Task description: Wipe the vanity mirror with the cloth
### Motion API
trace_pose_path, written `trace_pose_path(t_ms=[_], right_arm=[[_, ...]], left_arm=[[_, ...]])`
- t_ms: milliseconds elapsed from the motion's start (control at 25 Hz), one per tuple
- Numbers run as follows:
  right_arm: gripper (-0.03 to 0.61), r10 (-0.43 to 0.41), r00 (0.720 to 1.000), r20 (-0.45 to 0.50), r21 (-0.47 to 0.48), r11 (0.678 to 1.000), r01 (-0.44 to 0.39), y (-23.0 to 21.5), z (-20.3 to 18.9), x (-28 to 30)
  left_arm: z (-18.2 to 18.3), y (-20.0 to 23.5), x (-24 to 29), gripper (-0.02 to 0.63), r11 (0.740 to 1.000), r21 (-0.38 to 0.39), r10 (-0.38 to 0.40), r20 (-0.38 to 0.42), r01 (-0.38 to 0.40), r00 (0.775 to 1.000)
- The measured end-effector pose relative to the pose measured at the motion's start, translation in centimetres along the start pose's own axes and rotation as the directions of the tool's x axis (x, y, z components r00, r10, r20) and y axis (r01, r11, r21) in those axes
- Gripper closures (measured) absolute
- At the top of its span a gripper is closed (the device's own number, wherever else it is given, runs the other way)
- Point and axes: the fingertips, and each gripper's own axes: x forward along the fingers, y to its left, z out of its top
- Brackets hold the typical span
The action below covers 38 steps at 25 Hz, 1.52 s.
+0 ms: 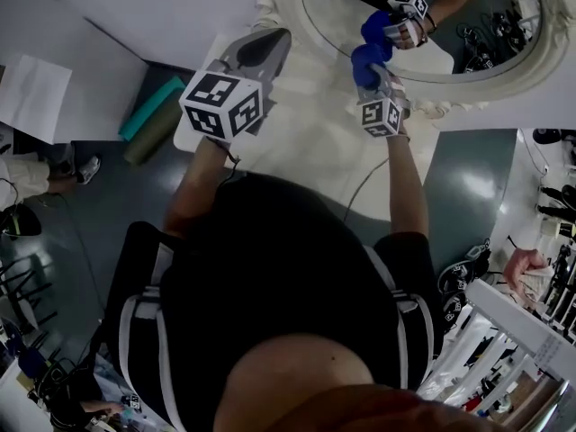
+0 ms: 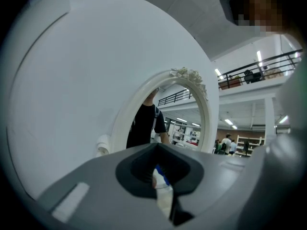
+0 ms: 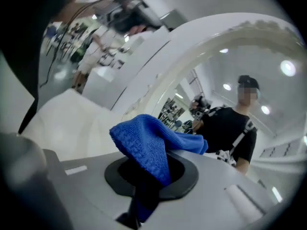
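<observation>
Fingers [image 3: 81,190] of right gripper [image 1: 373,75] clamp blue cloth [image 1: 365,58] at mirror [image 1: 351,7] rim.

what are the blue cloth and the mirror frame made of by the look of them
The cloth looks like a soft knitted textile, probably microfibre or cotton: rows of small loops show and it folds limply. The mirror frame is white and smooth with a faint sheen and a moulded floral ornament on top. It may be painted wood, resin or plastic; I cannot tell which.

The person wears a black short-sleeved shirt [image 1: 270,268] with white straps [image 1: 137,327] at both shoulders. The left gripper [image 1: 273,41] and the right gripper [image 1: 368,70] are grey. Each carries a white cube [image 1: 220,104] with black square markers. A thin cable [image 1: 360,187] hangs from the right one.
</observation>
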Motion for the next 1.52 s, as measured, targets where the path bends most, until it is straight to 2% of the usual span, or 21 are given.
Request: trace_pose_path(t_ms=[40, 120, 240, 320, 400, 520, 600, 680, 840, 1040, 1360, 1440, 1520], right_arm=[[0.535, -0.038, 0.998, 0.058, 0.117, 0.993, 0.03, -0.9, 1.3, -1.0], [0.535, -0.123, 0.981, 0.153, 0.337, 0.939, 0.065, -2.6, 3.3, -3.1], [0.535, -0.281, 0.931, 0.232, 0.577, 0.81, 0.101, -5.6, 5.6, -6.8], [0.535, -0.411, 0.877, 0.249, 0.69, 0.711, 0.137, -8.4, 6.0, -9.7], [0.535, -0.543, 0.802, 0.249, 0.764, 0.619, 0.182, -11.9, 5.7, -12.8], [0.535, -0.691, 0.69, 0.213, 0.821, 0.51, 0.257, -16.9, 4.8, -17.6], [0.535, -0.751, 0.637, 0.175, 0.839, 0.452, 0.302, -19.8, 4.3, -20.1], [0.534, -0.787, 0.602, 0.138, 0.843, 0.412, 0.345, -22.3, 3.6, -21.9], [0.534, -0.825, 0.561, 0.075, 0.85, 0.346, 0.396, -25.6, 2.0, -22.9], [0.534, -0.828, 0.559, 0.032, 0.869, 0.3, 0.394, -27.5, 0.5, -21.5], [0.534, -0.834, 0.551, 0.037, 0.865, 0.303, 0.4, -29.2, 0.7, -20.8], [0.534, -0.832, 0.553, 0.041, 0.861, 0.31, 0.402, -29.6, 1.2, -20.9], [0.534, -0.83, 0.555, 0.057, 0.849, 0.333, 0.41, -30.4, 2.3, -21.0]], left_arm=[[0.1, -0.3, 0.2, 0.604, 1.0, 0.0, -0.009, 0.001, 0.009, 1.0], [0.2, -0.9, 0.7, 0.604, 1.0, 0.002, -0.028, 0.001, 0.028, 1.0], [0.3, -1.6, 1.1, 0.604, 0.999, 0.005, -0.05, 0.002, 0.049, 0.999], [0.4, -1.8, 1.4, 0.604, 0.998, 0.005, -0.058, 0.004, 0.058, 0.998], [0.4, -2.1, 1.9, 0.604, 0.998, 0.006, -0.064, 0.002, 0.064, 0.998], [0.5, -2.5, 2.1, 0.604, 0.997, 0.008, -0.072, 0.002, 0.072, 0.997], [0.8, -2.6, 1.9, 0.604, 0.997, 0.007, -0.076, 0.009, 0.075, 0.997], [1.2, -2.8, 1.8, 0.604, 0.997, 0.008, -0.079, 0.017, 0.079, 0.997], [1.3, -3.1, 2.0, 0.604, 0.996, 0.013, -0.084, 0.02, 0.083, 0.996], [0.9, -2.6, 1.9, 0.604, 0.997, 0.007, -0.079, 0.011, 0.079, 0.997], [0.8, -2.5, 1.8, 0.604, 0.997, 0.01, -0.079, 0.005, 0.079, 0.997], [0.6, -2.5, 2.1, 0.604, 0.997, 0.008, -0.081, 0.001, 0.081, 0.997], [0.4, -2.5, 2.2, 0.604, 0.996, 0.004, -0.084, -0.001, 0.084, 0.996]])
